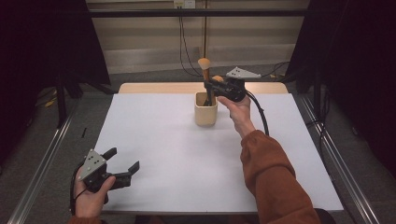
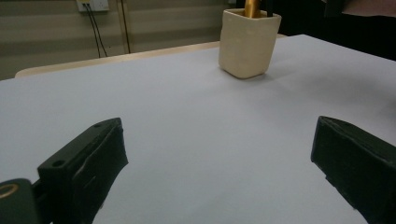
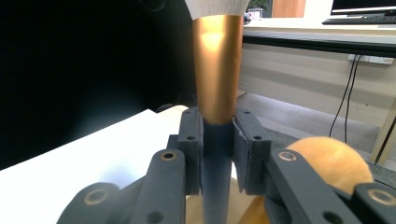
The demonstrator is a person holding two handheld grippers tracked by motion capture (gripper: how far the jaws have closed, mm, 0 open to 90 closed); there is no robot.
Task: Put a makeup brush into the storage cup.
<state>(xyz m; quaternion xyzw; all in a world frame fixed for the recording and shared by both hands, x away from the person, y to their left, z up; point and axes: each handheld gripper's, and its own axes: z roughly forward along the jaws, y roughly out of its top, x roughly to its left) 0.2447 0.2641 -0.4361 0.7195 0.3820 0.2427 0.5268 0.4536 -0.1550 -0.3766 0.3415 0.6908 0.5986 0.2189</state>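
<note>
A cream cup (image 1: pixel 206 112) (image 2: pixel 247 44) stands past the middle of the white table (image 1: pixel 187 158). Over it my right gripper (image 1: pixel 208 86) (image 3: pixel 218 135) is shut on the dark handle of an upright makeup brush (image 1: pixel 204 64) (image 3: pixel 218 70). The brush has a gold ferrule and pale bristles above the jaws, and its lower end reaches into the cup. A second brush with a round orange head (image 1: pixel 217 78) (image 3: pixel 334 161) stands in the cup beside it. My left gripper (image 1: pixel 125 159) (image 2: pixel 219 154) rests open near the table's front left corner, nothing between its fingers.
A wooden strip (image 1: pixel 154 87) edges the table's far side. Metal rails (image 1: pixel 42 168) run along the floor on both sides. Cables (image 1: pixel 184 46) hang down the back wall. Dark curtains stand left and right.
</note>
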